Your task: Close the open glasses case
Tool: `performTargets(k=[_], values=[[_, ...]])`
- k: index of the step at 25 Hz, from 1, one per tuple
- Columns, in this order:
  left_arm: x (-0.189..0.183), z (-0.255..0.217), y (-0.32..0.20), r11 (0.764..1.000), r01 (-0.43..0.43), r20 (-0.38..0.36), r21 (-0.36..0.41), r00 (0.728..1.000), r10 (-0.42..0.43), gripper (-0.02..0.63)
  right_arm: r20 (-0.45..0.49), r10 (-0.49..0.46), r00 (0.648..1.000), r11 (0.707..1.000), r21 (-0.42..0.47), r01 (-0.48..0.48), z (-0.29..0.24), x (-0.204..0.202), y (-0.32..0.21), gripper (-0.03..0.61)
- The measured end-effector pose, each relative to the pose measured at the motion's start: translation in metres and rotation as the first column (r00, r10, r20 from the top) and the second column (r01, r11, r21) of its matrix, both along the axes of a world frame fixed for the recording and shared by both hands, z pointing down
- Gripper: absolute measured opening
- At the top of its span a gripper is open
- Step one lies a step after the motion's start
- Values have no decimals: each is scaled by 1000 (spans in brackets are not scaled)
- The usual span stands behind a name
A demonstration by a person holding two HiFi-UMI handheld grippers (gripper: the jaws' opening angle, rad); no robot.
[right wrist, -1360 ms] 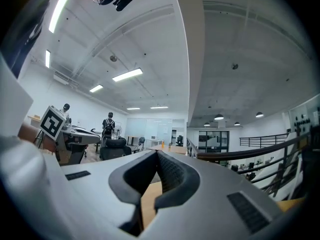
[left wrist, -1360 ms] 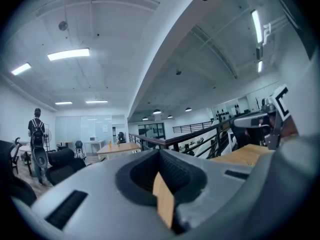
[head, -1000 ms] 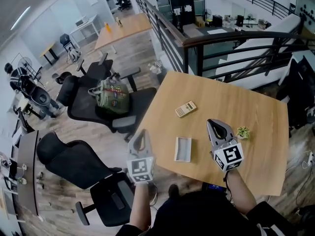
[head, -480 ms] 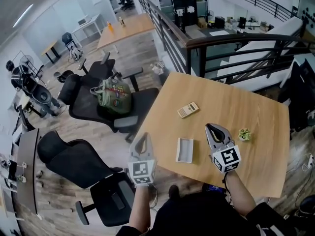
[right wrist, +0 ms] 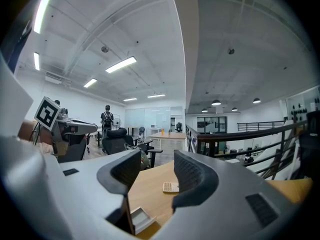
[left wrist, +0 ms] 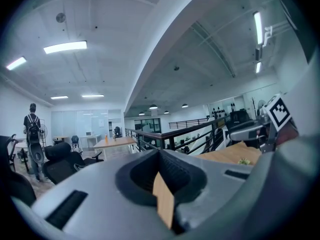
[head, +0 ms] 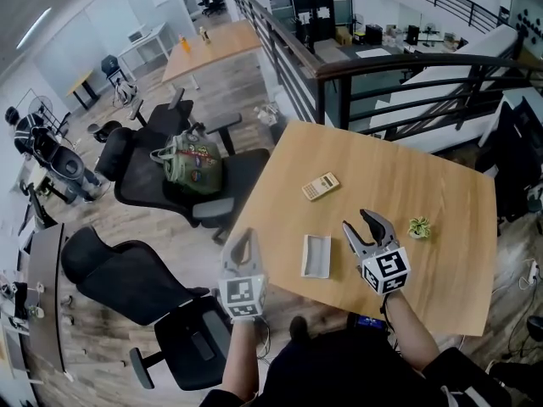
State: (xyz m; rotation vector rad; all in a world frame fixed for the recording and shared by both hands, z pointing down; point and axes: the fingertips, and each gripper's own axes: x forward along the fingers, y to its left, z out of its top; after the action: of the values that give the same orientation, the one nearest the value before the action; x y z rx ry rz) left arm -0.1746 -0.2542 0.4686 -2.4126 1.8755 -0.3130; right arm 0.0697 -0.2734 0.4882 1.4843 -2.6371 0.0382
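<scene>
Since the glasses case [head: 316, 256] lies open and face-up on the worktop [head: 407, 176], just left of your right gripper [head: 361, 224] and apart from it, the right side looks like the working side here. Its jaws have just been opening and now stand wide, with nothing between them. The right gripper view shows only bare wood and the far calculator [head: 321, 186] through the gap, with the case low and to the left of the jaws. Judgement: you spread them to have a broad face for catching or tipping the lid, not for a pinch. Which half of the case is the lid cannot be told from these views. Your left gripper [head: 244, 236] has its jaws together and holds nothing. It hangs beyond the worktop's edge, with the case off to its right, probably parked there to leave the approach free, though it could come in to brace the case. The small plant [head: 418, 227] sits just right of the right gripper, on the side away from the case, so it should not hinder a leftward move.
</scene>
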Motion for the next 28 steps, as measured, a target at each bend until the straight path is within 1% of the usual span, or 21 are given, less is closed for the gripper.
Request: performTargets(k=[1,6,11,13,16,20,24,28], values=[[0,1,0,1000,1,-2,-1,1000,-1,2,-1,-2,1000,1000,-13,2,5,-1,0,226],[-2,3,1,1000,5,-8,-5,1000,-6,0,-5,-21,1000,997,-77,21,27,-8,-1,245],[-9,4,3,1000,12,-7,-8,1000,-12,2,-18,-21,1000,992,-122,19,47,-14,-4,245],[-10,5,4,1000,16,-8,-13,1000,-16,2,-16,-20,1000,986,-165,17,65,-18,-6,245],[-12,9,4,1000,22,-7,-18,1000,-22,2,-20,-18,1000,968,-249,12,103,-22,-7,245],[-15,9,4,999,28,-6,-20,1000,-28,1,-51,-22,998,933,-360,2,156,-28,-2,245],[-16,8,5,999,31,-6,-21,1000,-31,2,-64,-43,997,869,-494,6,209,-38,8,244],[-17,10,6,999,30,-7,-24,1000,-30,2,-78,-61,995,809,-588,4,250,-49,19,245]])
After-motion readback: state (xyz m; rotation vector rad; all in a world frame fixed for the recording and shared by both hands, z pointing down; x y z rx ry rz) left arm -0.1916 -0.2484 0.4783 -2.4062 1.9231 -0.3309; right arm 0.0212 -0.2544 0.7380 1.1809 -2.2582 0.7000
